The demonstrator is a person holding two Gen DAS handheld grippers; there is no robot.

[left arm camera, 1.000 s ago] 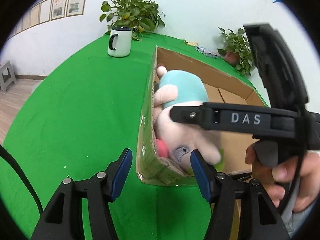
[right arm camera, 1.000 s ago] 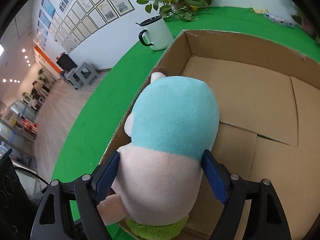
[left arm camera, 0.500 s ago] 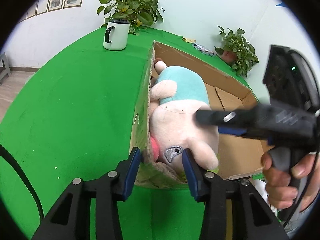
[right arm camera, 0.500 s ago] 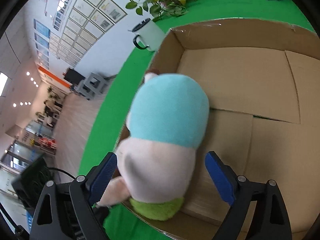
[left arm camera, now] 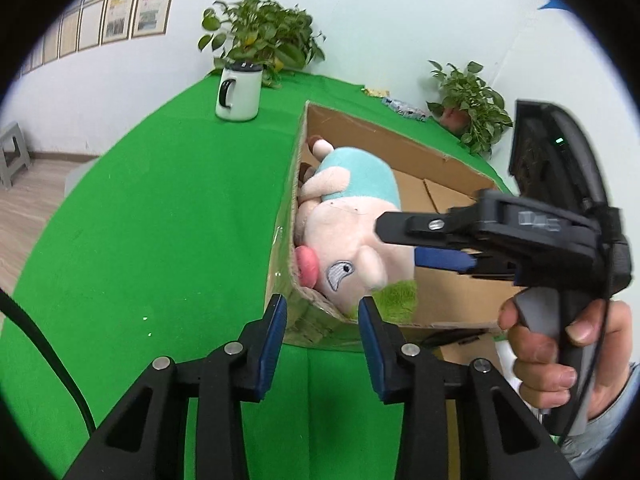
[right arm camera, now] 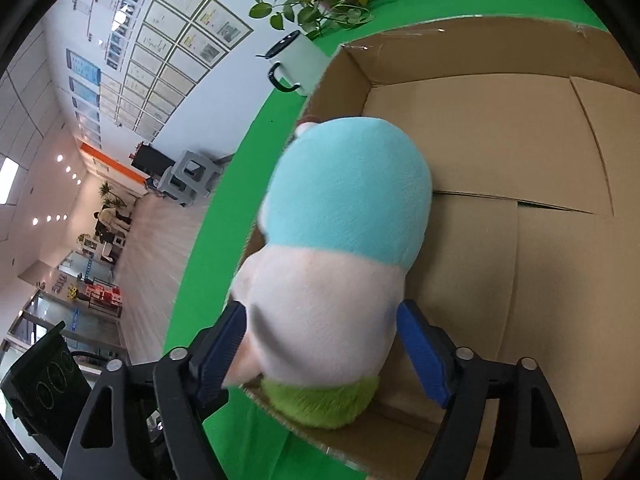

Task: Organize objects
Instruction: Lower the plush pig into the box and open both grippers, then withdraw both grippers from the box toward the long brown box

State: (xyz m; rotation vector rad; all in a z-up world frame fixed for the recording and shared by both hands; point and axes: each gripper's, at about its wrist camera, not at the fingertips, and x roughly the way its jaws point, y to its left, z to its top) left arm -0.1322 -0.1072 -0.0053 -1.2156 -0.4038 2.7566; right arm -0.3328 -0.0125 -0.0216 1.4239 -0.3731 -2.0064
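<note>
A pink plush pig (left arm camera: 352, 236) in a light blue shirt lies inside an open cardboard box (left arm camera: 400, 148), head against the near left corner, on a green tuft. In the right wrist view the pig (right arm camera: 340, 248) fills the middle. My right gripper (right arm camera: 322, 354) is open with a pad on each side of the pig's head; whether the pads touch it I cannot tell. My left gripper (left arm camera: 322, 320) straddles the box's near corner, jaws narrowed around the cardboard wall; contact is unclear. The right gripper (left arm camera: 440, 240) shows above the box in the left wrist view.
The box stands on a green tablecloth (left arm camera: 160, 220). A white mug with a black handle (left arm camera: 238, 94) stands at the far left, in front of a leafy plant (left arm camera: 260, 40). A second potted plant (left arm camera: 468, 96) and small packets lie at the far edge.
My left gripper's jaws narrowed around the box corner and moved closer. My right gripper let go of the pig, opened wide, then came back down around its head.
</note>
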